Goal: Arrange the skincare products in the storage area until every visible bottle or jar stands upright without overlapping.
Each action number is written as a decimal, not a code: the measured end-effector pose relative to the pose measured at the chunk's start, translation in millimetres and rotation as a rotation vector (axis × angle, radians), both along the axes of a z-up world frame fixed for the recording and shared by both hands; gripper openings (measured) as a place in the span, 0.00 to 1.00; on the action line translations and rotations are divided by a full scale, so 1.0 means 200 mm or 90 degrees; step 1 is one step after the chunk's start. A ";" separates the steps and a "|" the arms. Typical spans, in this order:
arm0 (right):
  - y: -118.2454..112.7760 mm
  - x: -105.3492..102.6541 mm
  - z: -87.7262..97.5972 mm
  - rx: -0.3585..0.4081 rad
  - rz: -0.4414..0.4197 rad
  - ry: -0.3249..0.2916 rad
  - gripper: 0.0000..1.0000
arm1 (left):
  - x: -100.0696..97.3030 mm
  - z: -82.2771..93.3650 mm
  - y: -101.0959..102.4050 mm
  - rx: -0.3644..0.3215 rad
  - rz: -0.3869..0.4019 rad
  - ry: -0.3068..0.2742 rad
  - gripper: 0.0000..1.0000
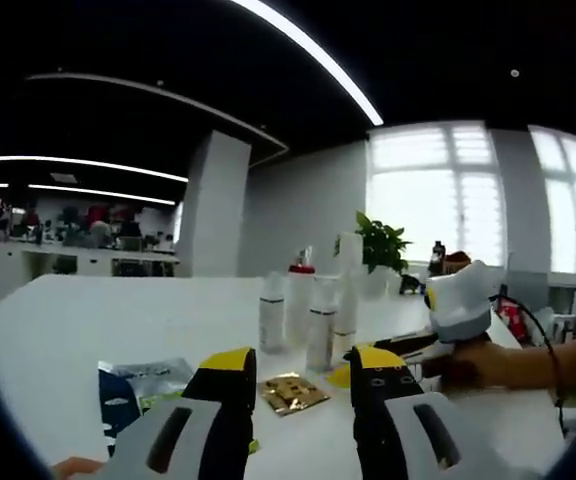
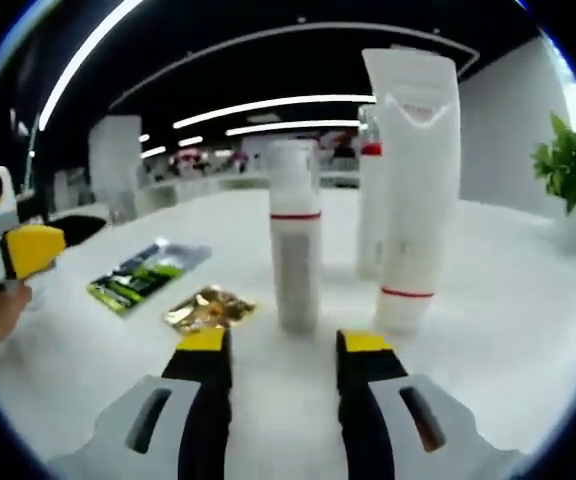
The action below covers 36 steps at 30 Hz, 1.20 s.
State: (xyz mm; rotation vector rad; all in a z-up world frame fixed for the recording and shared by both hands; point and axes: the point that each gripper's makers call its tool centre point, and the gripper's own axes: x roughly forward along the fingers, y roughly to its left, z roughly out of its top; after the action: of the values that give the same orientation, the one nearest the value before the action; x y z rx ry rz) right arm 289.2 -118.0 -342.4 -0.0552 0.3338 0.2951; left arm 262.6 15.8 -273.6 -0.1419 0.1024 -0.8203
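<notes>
**Bottles standing on the white table, both grippers open and empty**

In the left gripper view, the left gripper is hovering low over the white table, its jaws standing apart with nothing between them. Taking the gold sachet as the landmark: it is lying flat just beyond the yellow jaw tips, a blue and green packet is lying to its left, and the cluster of upright bottles is standing behind it. A red-capped bottle is rising at the back of that cluster. The right gripper is reaching in from the right of the sachet, held in a person's hand

In the right gripper view, the right gripper is also gaping, holding nothing. The grey pump bottle is standing upright just right of the gold sachet, and the tall white tube is standing on its cap right of that bottle, near it but apart. The green packet is lying behind and left of the sachet. The left gripper is showing at the far left edge
</notes>
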 end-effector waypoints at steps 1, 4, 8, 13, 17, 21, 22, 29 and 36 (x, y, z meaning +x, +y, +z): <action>0.00 -0.03 -0.02 0.010 -0.004 0.022 0.25 | 0.01 -0.01 0.02 -0.005 0.014 0.015 0.29; -0.01 -0.05 0.01 0.037 -0.020 0.020 0.03 | 0.03 0.00 0.04 -0.025 0.024 0.032 0.27; 0.04 -0.03 0.10 0.035 0.010 -0.032 0.00 | 0.03 0.02 0.07 -0.066 0.026 0.054 0.27; 0.21 -0.05 0.12 0.043 0.105 -0.023 0.09 | 0.04 0.03 0.10 -0.071 0.039 0.055 0.27; 0.29 -0.03 0.07 -0.062 0.168 0.013 0.19 | 0.03 0.04 0.10 -0.077 0.038 0.055 0.27; 0.38 -0.01 0.12 -0.102 0.225 0.022 0.25 | 0.03 0.03 0.09 -0.065 0.042 0.050 0.27; 0.39 0.01 0.13 -0.097 0.221 0.022 0.31 | 0.03 0.03 0.10 -0.063 0.043 0.049 0.27; 0.52 0.01 0.10 -0.304 0.324 0.106 0.54 | 0.06 -0.01 0.12 -0.066 0.058 0.069 0.26; 0.46 0.01 -0.01 -0.446 0.375 0.270 0.55 | 0.06 0.00 0.14 -0.078 0.065 0.073 0.26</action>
State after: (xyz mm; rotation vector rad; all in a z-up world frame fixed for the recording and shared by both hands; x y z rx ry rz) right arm 290.2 -25.3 -345.4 -0.7989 0.8333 0.7656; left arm 275.4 43.0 -272.9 -0.3077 0.1525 -0.7162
